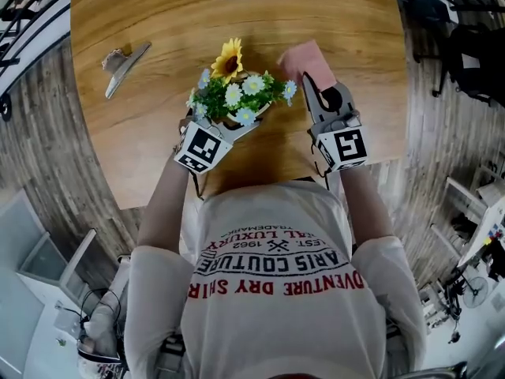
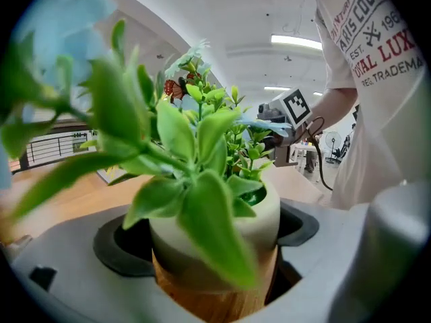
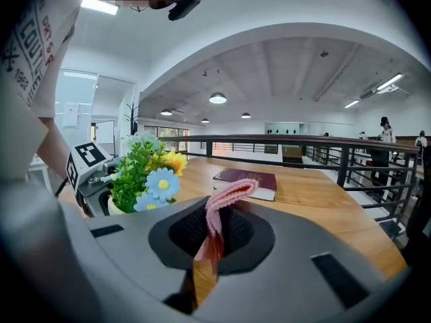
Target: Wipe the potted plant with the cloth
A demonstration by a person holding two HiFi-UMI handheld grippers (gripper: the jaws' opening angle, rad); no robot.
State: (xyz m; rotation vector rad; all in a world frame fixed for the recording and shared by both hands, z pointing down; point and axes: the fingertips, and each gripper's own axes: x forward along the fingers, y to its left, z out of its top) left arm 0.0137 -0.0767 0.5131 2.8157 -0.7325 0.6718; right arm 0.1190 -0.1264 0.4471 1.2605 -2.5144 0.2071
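round wooden table (image 1: 158,133) in an open loft; potted plant (image 1: 237,93) is clamped steady by the left gripper (image 1: 217,133); folded pink cloth (image 1: 309,63) is pinched by the right gripper (image 1: 319,97) beside the flowers, ready for wiping

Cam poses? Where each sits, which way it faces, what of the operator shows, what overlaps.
Head view: on the person's head, facing steeply down at the table, potted plant, left hand-held gripper and right hand-held gripper; shirt and forearms show.
Left gripper view: rides that hand-held gripper, faces along jaws shut on the pot; shirt at right.
Right gripper view: rides that hand-held gripper, faces along jaws shut on the cloth, toward a book; shirt at left.
Shared: both gripper views see the plant and the opposite hand-held gripper.
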